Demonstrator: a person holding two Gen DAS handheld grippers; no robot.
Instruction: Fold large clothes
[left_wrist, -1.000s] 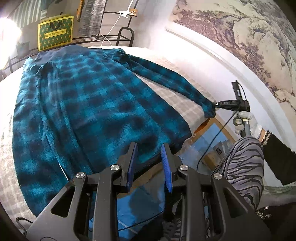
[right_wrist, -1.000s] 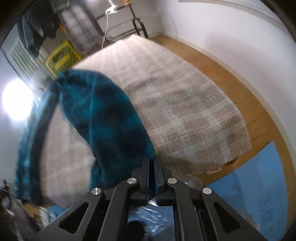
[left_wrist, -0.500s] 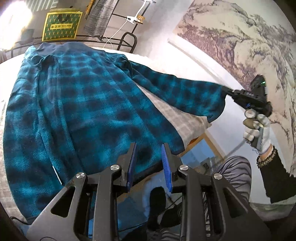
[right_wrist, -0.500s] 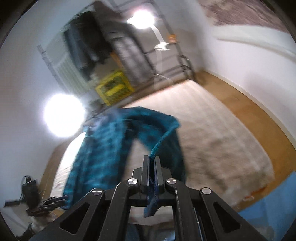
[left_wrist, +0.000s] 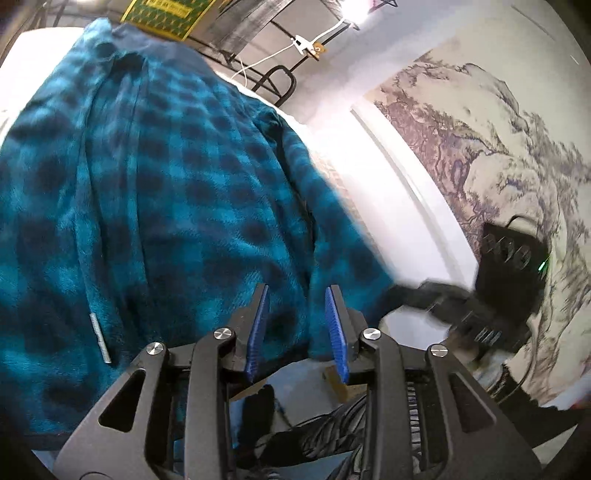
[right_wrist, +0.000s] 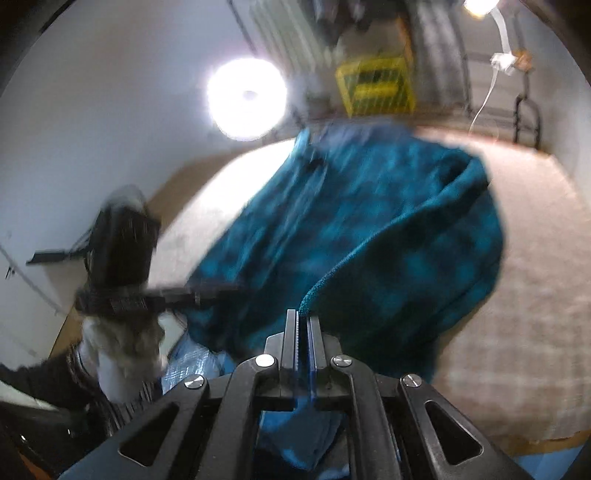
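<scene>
A large teal and black plaid fleece robe (left_wrist: 155, 192) lies spread on the bed, filling the left wrist view. My left gripper (left_wrist: 297, 325) is open with its blue pads just above the robe's near hem. My right gripper (right_wrist: 303, 332) is shut on the cuff edge of the robe's sleeve (right_wrist: 388, 236), which it holds lifted and folded over toward the robe's body. The right gripper also shows blurred in the left wrist view (left_wrist: 461, 306), at the end of the sleeve (left_wrist: 332, 221). The left gripper shows blurred in the right wrist view (right_wrist: 207, 293).
The bed has a beige checked cover (right_wrist: 524, 295). A black metal rack (left_wrist: 280, 77) and a yellow crate (right_wrist: 375, 86) stand past the far end. A wall with a landscape mural (left_wrist: 498, 147) runs along the right. Blue mat and wood floor (right_wrist: 546, 439) lie below.
My right gripper has carried the sleeve up and leftward over the robe's body. My left gripper has moved in closer over the robe's hem, still open.
</scene>
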